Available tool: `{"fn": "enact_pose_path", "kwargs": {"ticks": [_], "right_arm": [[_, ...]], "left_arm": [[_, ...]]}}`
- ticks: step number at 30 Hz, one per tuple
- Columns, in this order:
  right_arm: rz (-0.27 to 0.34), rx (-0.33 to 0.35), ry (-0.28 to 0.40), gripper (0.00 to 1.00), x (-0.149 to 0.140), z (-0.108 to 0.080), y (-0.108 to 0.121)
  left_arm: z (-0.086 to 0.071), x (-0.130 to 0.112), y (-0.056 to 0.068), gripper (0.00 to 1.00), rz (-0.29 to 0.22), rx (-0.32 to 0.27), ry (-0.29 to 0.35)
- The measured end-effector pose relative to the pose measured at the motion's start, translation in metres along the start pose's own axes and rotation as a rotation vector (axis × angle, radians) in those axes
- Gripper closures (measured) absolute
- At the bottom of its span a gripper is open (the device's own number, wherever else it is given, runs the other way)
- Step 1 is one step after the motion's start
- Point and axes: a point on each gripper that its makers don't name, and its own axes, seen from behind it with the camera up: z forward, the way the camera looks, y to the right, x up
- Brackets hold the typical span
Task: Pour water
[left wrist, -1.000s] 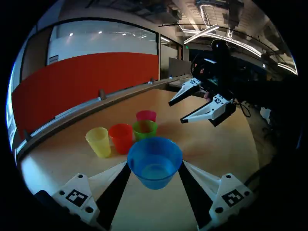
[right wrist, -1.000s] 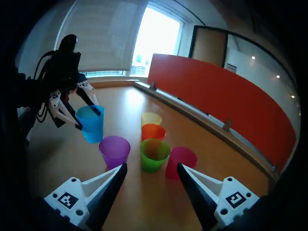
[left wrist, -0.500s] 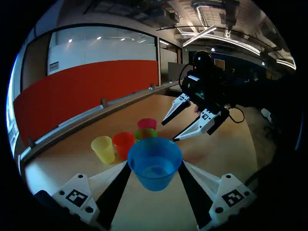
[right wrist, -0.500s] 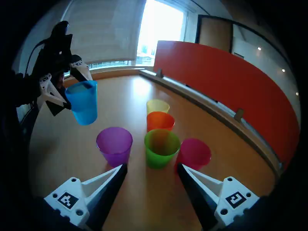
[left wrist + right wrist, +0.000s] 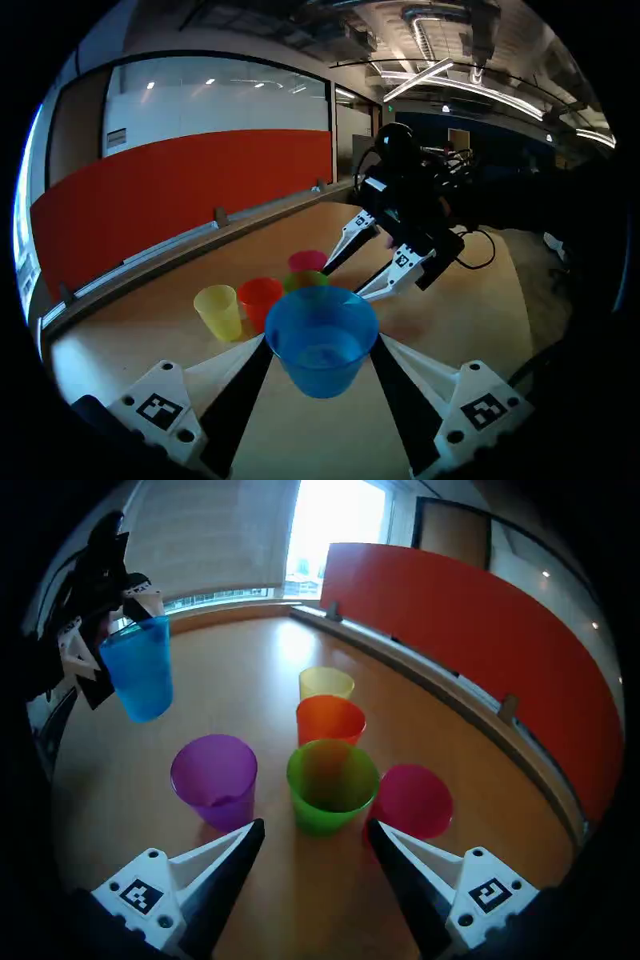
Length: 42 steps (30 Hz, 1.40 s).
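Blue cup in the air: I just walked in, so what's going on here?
A person holds both grippers. The left gripper is shut on the blue cup, upright above the table. The right gripper is open and empty, its fingers by the green cup; a purple cup, a pink cup, an orange cup and a yellow cup stand nearby. Nothing is being poured.

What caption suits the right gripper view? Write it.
Open right gripper before green cup; left gripper holds blue cup aloft.

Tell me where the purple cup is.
In the right gripper view, the purple cup stands on the table at lower left, beside the green cup.
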Motion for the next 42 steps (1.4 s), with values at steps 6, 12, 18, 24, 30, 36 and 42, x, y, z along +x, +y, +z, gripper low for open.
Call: {"fn": "enact_pose_path", "kwargs": {"ticks": [6, 12, 18, 24, 30, 36, 42], "right_arm": [[0.004, 0.005, -0.015, 0.0, 0.005, 0.01, 0.003], [0.004, 0.003, -0.014, 0.0, 0.012, 0.018, 0.004], [0.009, 0.0, -0.008, 0.0, 0.018, 0.027, 0.007], [0.016, -0.003, -0.005, 0.0, 0.021, 0.034, 0.008], [0.021, -0.008, -0.009, 0.0, 0.021, 0.04, 0.008], [0.036, -0.015, -0.008, 0.04, 0.021, 0.044, 0.009], [0.064, -0.018, 0.006, 0.08, 0.022, 0.045, 0.009]], "left_arm": [[-0.002, -0.001, -0.002, 0.16, 0.0, 0.001, 0.001], [-0.003, 0.0, -0.004, 0.16, 0.0, 0.003, 0.003], [-0.003, -0.003, -0.006, 0.16, -0.006, 0.006, 0.001], [-0.003, -0.004, -0.007, 0.16, -0.007, 0.006, -0.001], [-0.003, -0.007, -0.008, 0.16, -0.01, 0.006, -0.004], [-0.003, -0.009, -0.01, 0.16, -0.014, 0.007, -0.004], [-0.003, -0.011, -0.014, 0.16, -0.02, 0.013, -0.004]]}}
